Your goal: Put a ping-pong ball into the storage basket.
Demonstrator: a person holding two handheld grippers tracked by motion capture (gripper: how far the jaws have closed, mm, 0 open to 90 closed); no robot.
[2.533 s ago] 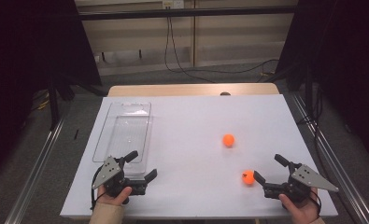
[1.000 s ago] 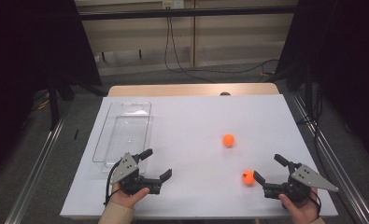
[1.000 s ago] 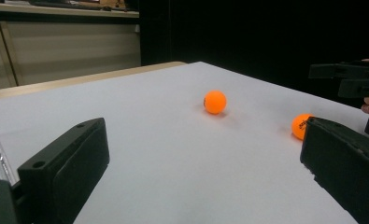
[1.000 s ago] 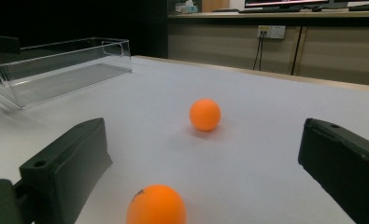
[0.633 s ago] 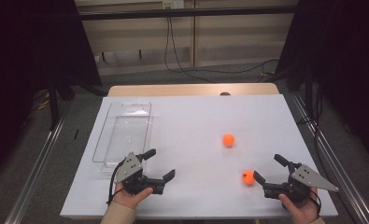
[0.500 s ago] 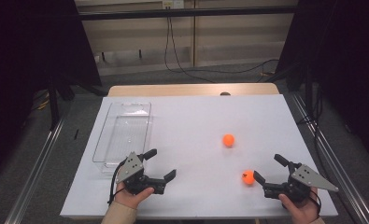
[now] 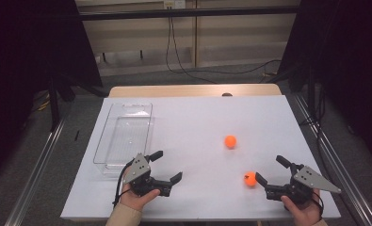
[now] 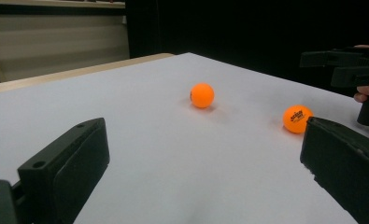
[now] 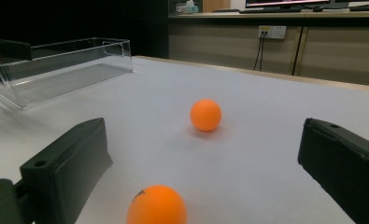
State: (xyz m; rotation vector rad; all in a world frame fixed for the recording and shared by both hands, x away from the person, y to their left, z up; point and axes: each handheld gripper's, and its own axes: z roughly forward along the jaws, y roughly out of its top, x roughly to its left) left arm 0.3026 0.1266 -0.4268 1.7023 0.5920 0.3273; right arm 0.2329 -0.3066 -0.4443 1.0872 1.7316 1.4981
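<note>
The right gripper (image 7: 267,171) sits low at the near right of the white table (image 7: 198,117), its jaws spread wide and holding nothing. The near orange ball (image 7: 250,178) lies just off its jaw tips, touching or almost touching the nearer one; in the right gripper view that ball (image 9: 157,204) sits between the two jaws, low and slightly left of centre. A short straight push forward looks enough to bracket it.

The far orange ball (image 7: 230,141) rests further up the table, apart from the first and roughly beyond it along the gripper's line.

The left gripper (image 7: 167,165), also wide open and empty, points rightward across the table toward both balls but is well apart from them. The clear plastic bin (image 7: 109,141) stands empty, just beyond the left gripper.
</note>
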